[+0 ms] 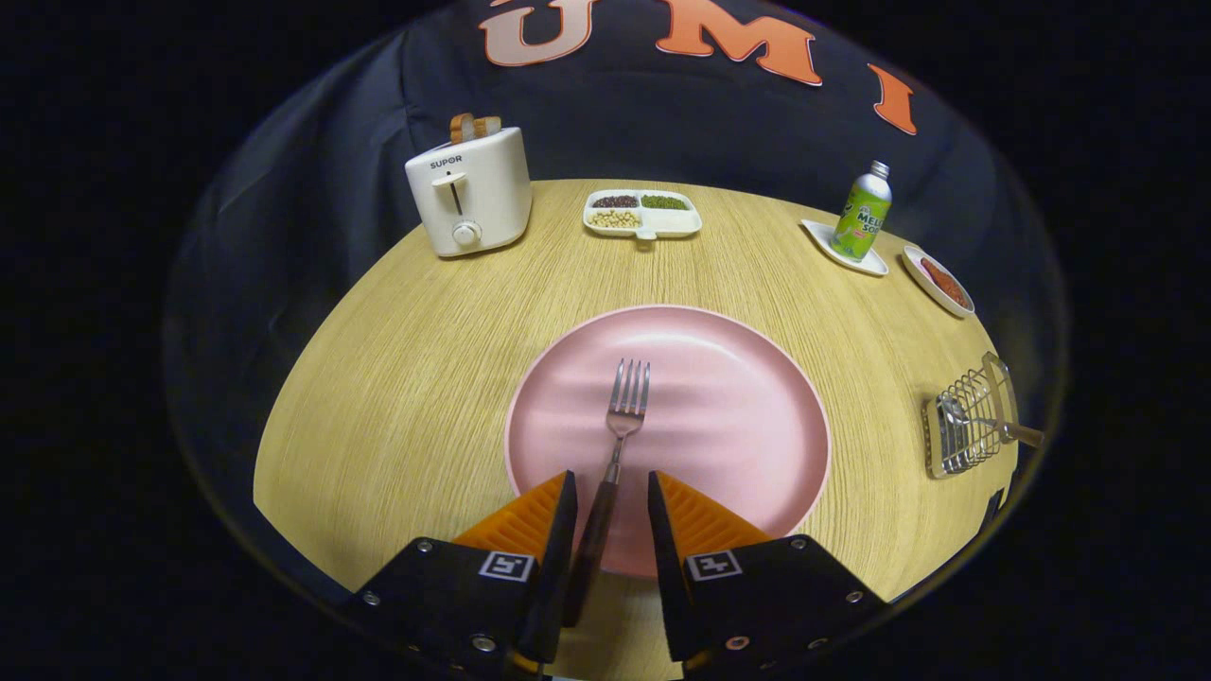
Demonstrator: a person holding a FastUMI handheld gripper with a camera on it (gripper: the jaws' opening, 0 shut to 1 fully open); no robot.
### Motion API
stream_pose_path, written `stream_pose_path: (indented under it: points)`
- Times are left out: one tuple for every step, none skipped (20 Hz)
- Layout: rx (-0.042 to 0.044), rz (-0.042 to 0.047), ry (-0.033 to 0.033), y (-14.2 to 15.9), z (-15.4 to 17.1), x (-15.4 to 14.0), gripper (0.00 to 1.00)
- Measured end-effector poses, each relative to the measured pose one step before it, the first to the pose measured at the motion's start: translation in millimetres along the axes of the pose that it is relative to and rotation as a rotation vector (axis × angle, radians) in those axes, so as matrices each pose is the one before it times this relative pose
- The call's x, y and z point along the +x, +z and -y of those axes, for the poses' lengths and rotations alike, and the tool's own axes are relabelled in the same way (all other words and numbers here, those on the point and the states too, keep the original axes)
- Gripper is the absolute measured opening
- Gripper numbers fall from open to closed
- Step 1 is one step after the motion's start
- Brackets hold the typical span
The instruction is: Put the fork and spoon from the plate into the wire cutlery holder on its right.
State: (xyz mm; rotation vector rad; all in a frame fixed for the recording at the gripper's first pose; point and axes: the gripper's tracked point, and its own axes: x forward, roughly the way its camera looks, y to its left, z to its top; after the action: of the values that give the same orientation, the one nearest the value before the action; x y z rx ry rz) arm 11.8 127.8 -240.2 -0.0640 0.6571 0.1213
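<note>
So the pink plate [719, 397] has just the fork [624, 407] on it, tines pointing away, dark handle running back between the gripper [611, 492] fingers. They're spread apart, the left one right against the handle, the other clear of it. Off to the right the wire cutlery holder [965, 430] already has the spoon [984, 421] in it. Further back, a divided tray [643, 216] holds beans, the toaster [470, 192] has bread in it, and a bottle [862, 212] stands on a small dish [875, 265].

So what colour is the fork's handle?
Dark brown, with a silver head: the fork lies between the gripper fingers, gripper view.
</note>
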Motion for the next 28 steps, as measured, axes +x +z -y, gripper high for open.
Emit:
stream_pose_path:
  points:
    - [0.00012,-0.00314,-0.00538,-0.59,-0.41,1.87,0.42]
    - [-0.00122,-0.00185,-0.00306,0.38,-0.21,1.24,0.41]
    - [-0.00149,-0.00083,-0.00478,0.21,-0.06,2.03,0.39]
    - [-0.00174,-0.00305,-0.00615,-0.82,0.37,1.37,0.38]
    - [-0.00101,-0.00511,-0.00851,-1.04,0.98,1.58,0.33]
    - [-0.00343,0.00169,-0.02124,0.42,3.18,-1.45,0.28]
    - [-0.00493,-0.00130,-0.00333,-0.07,0.23,0.22,0.12]
    - [-0.00195,-0.00111,-0.00034,0.22,0.56,1.04,0.08]
    - [0.00260,-0.00462,0.00167,-0.31,0.29,-1.47,0.06]
    - [0.00652,-0.00422,0.00561,0.95,-0.15,-1.93,0.05]
    - [0.00717,0.00080,0.01019,1.47,-1.17,-2.90,0.05]
    - [0.00473,-0.00087,0.00920,2.13,0.15,-3.86,0.05]
    - [0.00046,0.00171,0.00829,2.48,0.49,-4.08,0.05]
    - [-0.00100,0.00409,0.01054,2.35,-0.08,-4.05,0.05]
    - [-0.00290,0.00202,0.00829,1.72,0.77,-3.57,0.05]
    - [-0.00608,0.00013,0.00569,1.85,1.89,-3.68,0.05]
    - [-0.00494,0.00434,0.00481,2.43,2.39,-3.48,0.05]
    - [-0.00386,0.00488,0.00288,1.82,1.98,-3.39,0.05]
    - [-0.00363,0.00163,0.00130,1.09,3.44,-3.23,0.05]
    - [-0.00205,0.00332,0.00087,2.14,3.86,-3.25,0.05]
    - [-0.00065,0.00367,-0.00195,1.40,4.40,-3.53,0.05]
    - [0.00367,0.00471,-0.00270,1.64,5.90,-3.86,0.05]
    - [0.00388,0.00261,0.00096,1.20,5.20,-3.70,0.05]
    - [0.00317,0.00031,-0.00008,1.09,6.07,-3.97,0.05]
    - [0.00346,0.00119,-0.00298,1.56,6.39,-3.83,0.05]
    - [-0.00005,0.00074,-0.00110,1.89,7.56,-4.01,0.05]
    - [-0.00134,-0.00262,-0.00013,0.89,7.04,-4.63,0.05]
    - [0.00496,-0.00539,0.00124,0.97,7.18,-5.12,0.05]
